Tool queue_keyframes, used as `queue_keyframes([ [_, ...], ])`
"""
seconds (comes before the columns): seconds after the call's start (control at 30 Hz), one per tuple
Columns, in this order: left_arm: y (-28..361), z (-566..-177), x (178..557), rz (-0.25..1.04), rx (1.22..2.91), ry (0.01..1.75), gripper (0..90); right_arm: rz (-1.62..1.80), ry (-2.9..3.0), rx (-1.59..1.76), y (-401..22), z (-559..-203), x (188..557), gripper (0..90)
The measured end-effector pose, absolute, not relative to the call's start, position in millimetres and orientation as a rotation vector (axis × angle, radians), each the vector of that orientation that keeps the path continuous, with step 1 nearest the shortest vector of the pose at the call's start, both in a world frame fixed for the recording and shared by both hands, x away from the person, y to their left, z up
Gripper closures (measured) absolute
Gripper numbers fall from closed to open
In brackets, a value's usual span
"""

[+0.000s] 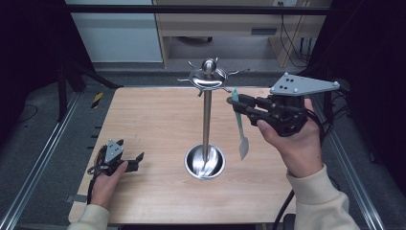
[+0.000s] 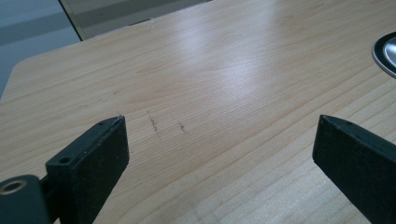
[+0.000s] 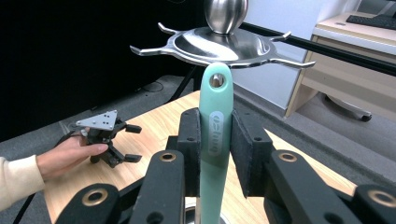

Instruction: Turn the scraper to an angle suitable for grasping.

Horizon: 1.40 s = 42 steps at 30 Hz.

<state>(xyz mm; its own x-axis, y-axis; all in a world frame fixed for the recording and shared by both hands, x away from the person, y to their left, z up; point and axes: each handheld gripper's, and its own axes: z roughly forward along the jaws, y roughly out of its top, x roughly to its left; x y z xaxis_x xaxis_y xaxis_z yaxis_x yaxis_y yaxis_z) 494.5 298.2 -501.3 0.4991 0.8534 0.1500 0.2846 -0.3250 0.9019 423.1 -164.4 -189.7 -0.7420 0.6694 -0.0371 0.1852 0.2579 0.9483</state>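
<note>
A steel utensil stand [image 1: 207, 117] rises from a round base [image 1: 205, 162] mid-table, topped by a hooked disc [image 1: 208, 76] and a ball. My right gripper [image 1: 235, 106] is shut on the handle of a mint-green spatula [image 1: 238, 125], which hangs blade down just right of the pole. In the right gripper view the spatula handle [image 3: 215, 135] stands upright between the pads, its hanging hole just below the stand's hooks [image 3: 219, 46]. My left gripper [image 1: 140, 160] rests open on the table at the front left, with bare wood between its jaws [image 2: 219, 154].
The wooden table [image 1: 158, 120] has open room left of the stand. Metal rails run along both sides. A desk and cables stand behind the far edge. In the left gripper view the edge of the stand base [image 2: 386, 53] shows at the right.
</note>
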Motion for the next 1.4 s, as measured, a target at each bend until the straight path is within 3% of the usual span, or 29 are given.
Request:
queue_keyframes([
  [1.4, 297.2, -501.5, 494.8, 0.805, 1.866, 0.939, 3.9, 1.483, 2.097, 0.807, -154.6, -194.5, 430.0, 74.2],
])
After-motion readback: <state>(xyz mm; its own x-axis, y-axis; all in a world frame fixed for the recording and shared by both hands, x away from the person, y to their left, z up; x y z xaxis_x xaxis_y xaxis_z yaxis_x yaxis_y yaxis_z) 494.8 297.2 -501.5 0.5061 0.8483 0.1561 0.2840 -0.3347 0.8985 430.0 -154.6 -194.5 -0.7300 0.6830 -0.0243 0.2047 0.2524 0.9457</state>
